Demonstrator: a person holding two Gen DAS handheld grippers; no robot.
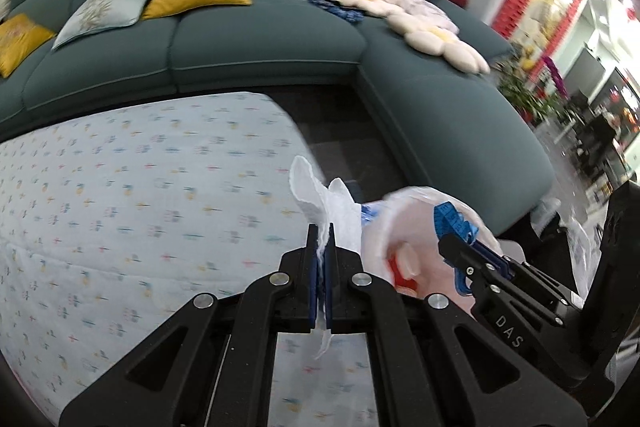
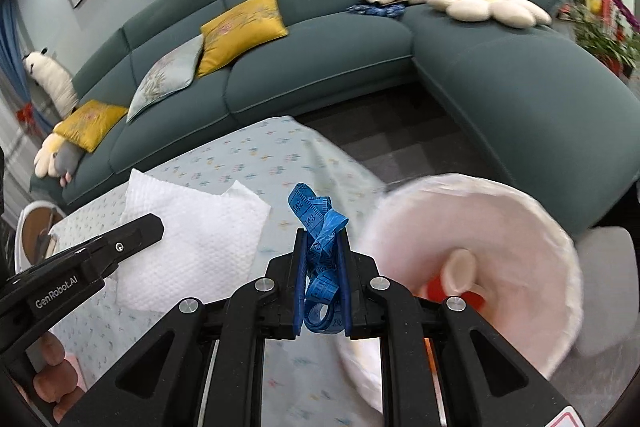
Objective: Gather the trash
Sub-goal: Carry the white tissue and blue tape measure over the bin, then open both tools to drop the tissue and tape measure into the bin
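So I'm holding a crumpled white paper towel (image 1: 320, 195) pinched tight in my left gripper (image 1: 320, 255), and my right gripper (image 2: 322, 259) is clamping a tangled blue measuring tape (image 2: 318, 223). Both are hanging over the near right corner of the floral-print tablecloth (image 1: 140, 207), right beside the open bin lined with a pale pink plastic bag (image 2: 500, 227). Something red is sitting inside it. I'm guessing pickup is done and only the drop is left. No other trash is showing on the cloth.
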